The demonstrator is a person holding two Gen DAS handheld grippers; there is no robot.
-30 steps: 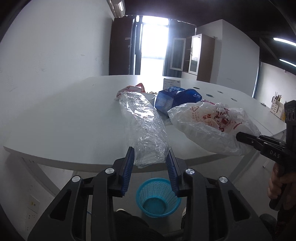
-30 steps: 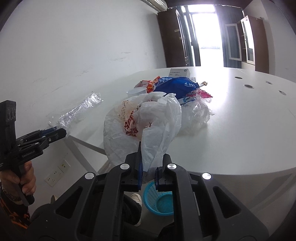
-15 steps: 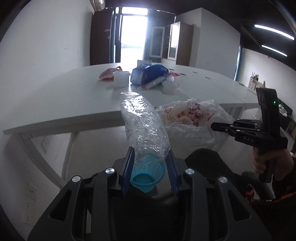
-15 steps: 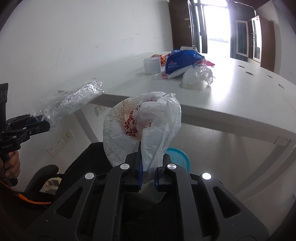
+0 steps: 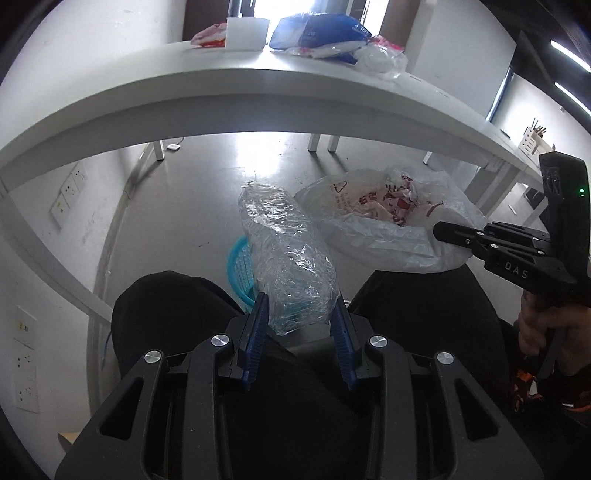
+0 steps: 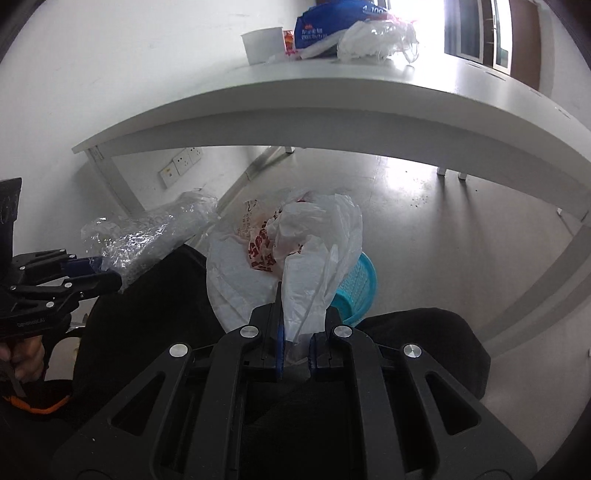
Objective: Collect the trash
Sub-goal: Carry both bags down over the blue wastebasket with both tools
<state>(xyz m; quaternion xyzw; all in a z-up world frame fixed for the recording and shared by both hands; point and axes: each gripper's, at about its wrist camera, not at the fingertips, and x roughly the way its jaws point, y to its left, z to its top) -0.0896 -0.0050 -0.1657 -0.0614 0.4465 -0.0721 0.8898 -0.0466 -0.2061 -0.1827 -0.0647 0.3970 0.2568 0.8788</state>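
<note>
Below table edge (image 5: pixel 258 96), basket (image 5: pixel 236 266) between knees.

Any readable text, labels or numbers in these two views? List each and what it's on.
"DAS": right gripper body.
"100": blue bag on the table.
Red print on white plastic bag: unreadable.
Small print on left gripper body: too blurred.

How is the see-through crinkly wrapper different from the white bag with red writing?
The clear wrapper is see-through with no print; the white bag is milky with red print. The wrapper is long and narrow; the bag is round and puffy. The left gripper holds the wrapper with jaws fairly wide; the right gripper pinches the bag with jaws nearly shut. Both are crumpled plastic, held above the blue basket, below the table's edge.
</note>
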